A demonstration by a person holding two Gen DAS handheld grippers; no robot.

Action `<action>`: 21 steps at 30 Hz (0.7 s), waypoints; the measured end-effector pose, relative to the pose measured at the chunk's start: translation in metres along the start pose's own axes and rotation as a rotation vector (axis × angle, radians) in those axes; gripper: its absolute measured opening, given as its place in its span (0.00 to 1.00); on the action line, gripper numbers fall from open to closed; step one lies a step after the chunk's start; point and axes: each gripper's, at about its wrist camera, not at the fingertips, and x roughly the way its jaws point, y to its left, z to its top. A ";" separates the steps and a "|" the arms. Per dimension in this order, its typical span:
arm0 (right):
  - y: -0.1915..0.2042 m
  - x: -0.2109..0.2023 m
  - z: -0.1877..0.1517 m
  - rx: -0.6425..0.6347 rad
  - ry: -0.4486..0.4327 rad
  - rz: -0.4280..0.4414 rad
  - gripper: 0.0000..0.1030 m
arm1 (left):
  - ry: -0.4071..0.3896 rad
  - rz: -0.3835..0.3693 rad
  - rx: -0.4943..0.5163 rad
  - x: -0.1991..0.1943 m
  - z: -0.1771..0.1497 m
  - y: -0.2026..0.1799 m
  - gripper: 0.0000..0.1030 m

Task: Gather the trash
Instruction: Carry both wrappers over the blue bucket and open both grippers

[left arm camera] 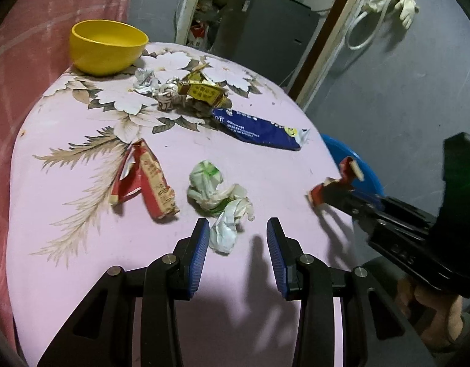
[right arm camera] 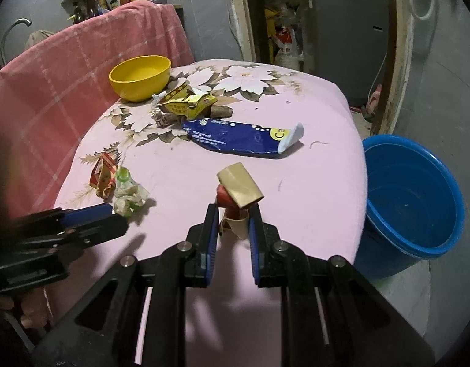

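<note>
Right hand-held gripper [right arm camera: 233,214] clamped on a red and gold wrapper [right arm camera: 239,188], lifted off the bench [right arm camera: 311,183], likely bound for the blue bucket [right arm camera: 415,195] at three o'clock. Left hand-held gripper [left arm camera: 238,232] parted, nothing gripped, crumpled tissue [left arm camera: 219,195] at twelve o'clock. Blue packet [left arm camera: 259,128], red box [left arm camera: 143,177], yellow bowl [left arm camera: 108,46] farther off; nothing blocking the way.

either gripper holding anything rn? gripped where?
Right gripper: shut on the crumpled red-and-tan cardboard packet, pinched at its lower end. Left gripper: open, holding nothing; crumpled white-green paper wad lies by its left finger.
</note>
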 end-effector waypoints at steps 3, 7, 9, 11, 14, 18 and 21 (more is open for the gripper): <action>-0.002 -0.002 -0.001 0.003 -0.012 0.011 0.43 | 0.023 0.031 -0.002 0.009 0.003 0.000 0.32; -0.003 -0.004 -0.004 0.007 -0.038 0.029 0.43 | 0.018 0.046 0.009 0.012 0.006 -0.002 0.21; -0.003 -0.007 -0.005 0.008 -0.056 0.038 0.43 | 0.024 0.061 0.026 0.013 0.007 -0.004 0.12; -0.004 -0.010 -0.004 0.008 -0.074 0.043 0.43 | 0.023 0.074 0.044 0.013 0.006 -0.005 0.09; -0.006 -0.016 -0.004 0.015 -0.106 0.046 0.43 | 0.016 0.080 0.055 0.014 0.006 -0.008 0.07; -0.010 -0.028 -0.001 0.018 -0.169 0.038 0.43 | -0.041 0.068 0.071 0.005 0.012 -0.015 0.07; -0.018 -0.044 0.005 0.020 -0.244 0.028 0.43 | -0.129 0.054 0.087 -0.006 0.023 -0.027 0.07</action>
